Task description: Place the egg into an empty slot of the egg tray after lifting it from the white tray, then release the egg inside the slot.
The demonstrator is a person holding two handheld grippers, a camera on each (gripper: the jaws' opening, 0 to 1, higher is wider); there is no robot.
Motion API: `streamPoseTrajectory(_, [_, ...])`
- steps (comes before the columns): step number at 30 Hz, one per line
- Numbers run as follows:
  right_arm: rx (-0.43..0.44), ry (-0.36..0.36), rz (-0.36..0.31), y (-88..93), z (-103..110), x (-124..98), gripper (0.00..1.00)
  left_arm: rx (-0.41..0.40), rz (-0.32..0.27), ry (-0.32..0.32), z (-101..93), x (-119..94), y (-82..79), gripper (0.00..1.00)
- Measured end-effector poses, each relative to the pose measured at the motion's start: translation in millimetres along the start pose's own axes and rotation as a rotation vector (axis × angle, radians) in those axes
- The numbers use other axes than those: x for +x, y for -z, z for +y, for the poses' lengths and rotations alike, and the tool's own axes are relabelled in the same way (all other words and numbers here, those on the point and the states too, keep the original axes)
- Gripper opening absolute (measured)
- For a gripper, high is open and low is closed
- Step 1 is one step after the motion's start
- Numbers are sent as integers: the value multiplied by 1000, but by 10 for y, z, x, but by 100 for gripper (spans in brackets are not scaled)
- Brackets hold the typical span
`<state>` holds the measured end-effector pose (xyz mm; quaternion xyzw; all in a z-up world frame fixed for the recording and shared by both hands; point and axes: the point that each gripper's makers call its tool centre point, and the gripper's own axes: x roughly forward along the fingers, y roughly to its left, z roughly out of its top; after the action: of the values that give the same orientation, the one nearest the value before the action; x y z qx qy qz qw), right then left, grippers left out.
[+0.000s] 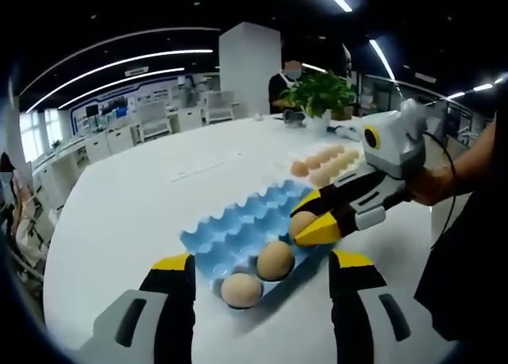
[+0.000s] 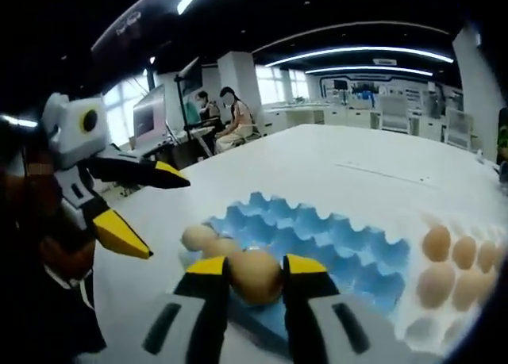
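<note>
Blue egg tray (image 1: pixel 246 225), an egg (image 2: pixel 255 275) pinched above its near edge.
We see the right hand-held gripper (image 2: pixel 255 281) clamping it; the left hand-held gripper (image 1: pixel 262 273) spread (yellow-tipped) over the white worktop (image 1: pixel 135 205).

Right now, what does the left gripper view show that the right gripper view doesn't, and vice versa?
Left gripper view alone: a potted plant at the table's far side, and the right gripper seen from outside.

Right gripper view alone: the left gripper, jaws apart.

Both: the blue egg tray, the egg the right gripper clamps, and the white tray of eggs.
</note>
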<state>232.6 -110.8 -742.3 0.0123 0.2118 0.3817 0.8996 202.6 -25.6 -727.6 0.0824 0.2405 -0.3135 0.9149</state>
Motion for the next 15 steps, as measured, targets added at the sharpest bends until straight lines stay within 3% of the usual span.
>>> streamPoseTrajectory(6, [-49, -40, 42, 112, 102, 168, 26, -2, -7, -6, 18, -16, -11, 68])
streamPoseTrajectory(15, [-68, -56, 71, 217, 109, 241, 26, -8, -7, -8, 22, -27, -3, 67])
